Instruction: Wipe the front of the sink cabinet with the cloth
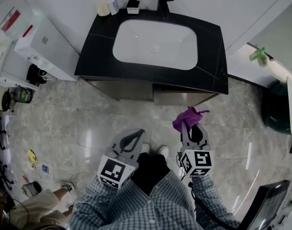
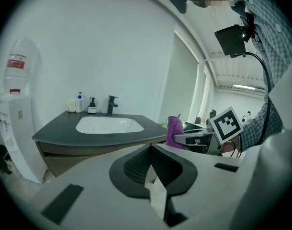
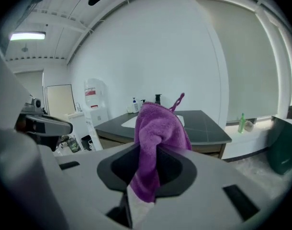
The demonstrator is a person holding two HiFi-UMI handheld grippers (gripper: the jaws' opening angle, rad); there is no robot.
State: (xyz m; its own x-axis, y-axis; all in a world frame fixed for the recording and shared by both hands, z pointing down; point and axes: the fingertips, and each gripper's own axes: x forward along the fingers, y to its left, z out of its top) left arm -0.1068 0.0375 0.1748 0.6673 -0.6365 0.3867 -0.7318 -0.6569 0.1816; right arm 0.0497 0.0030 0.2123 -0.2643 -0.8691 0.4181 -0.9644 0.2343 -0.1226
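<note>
right arm pose: held out low from the person's body, the right claw (image 1: 192, 130) pointing toward the sink cabinet (image 1: 136, 89), opposite its right half and not touching it.
right claw state: jaws clamped on the cloth (image 3: 155, 128), which fills the gap between the dark pads.
left arm pose: held out the same way, the left claw (image 1: 135, 137) angled toward the middle of the cabinet and a little further back from it than the right claw.
left claw state: jaws closed on each other in the left gripper view (image 2: 153, 169).
cloth: purple and bunched; most of it sticks out past the right claw's tips toward the cabinet, with a thin loop standing up on top. it hangs over the floor (image 1: 88, 123), clear of the cabinet front.
cloth from the left: seen upright (image 2: 174, 131) just off the cabinet's right front corner.
cabinet front: a plain brown face under the overhanging black table (image 1: 93, 56).
on the cabinet: a white sink (image 1: 155, 44) in the middle, a black tap (image 1: 163, 1) behind it, and two pump bottles (image 1: 112, 3) at the back left.
</note>
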